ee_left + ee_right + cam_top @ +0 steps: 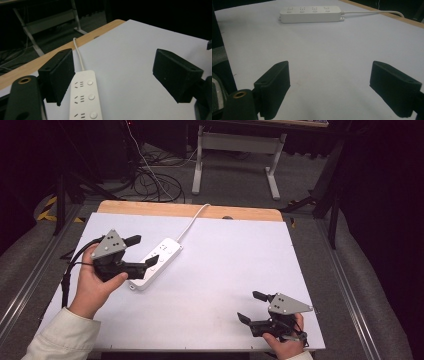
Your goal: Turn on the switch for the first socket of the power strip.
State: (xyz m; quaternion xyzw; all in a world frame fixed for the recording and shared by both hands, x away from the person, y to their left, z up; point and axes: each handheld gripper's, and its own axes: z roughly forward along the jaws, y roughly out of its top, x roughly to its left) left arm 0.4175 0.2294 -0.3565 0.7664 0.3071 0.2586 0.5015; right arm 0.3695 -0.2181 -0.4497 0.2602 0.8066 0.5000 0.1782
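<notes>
white power strip, four sockets with round buttons, lies on the pale sheet covering the table, left of centre, its cord running to the far wooden edge. we hold the left gripper just over the strip's near-left part, jaws wide apart, nothing between the pads. we hold the right gripper at the near right, well apart from the strip, jaws likewise spread and empty.

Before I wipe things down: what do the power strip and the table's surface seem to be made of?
Power strip: likely moulded plastic, white, smooth, slightly glossy, with rounded edges. Table: matte pale sheet, perhaps laminate or paper, over wood; a bare tan strip shows along the far edge.
</notes>
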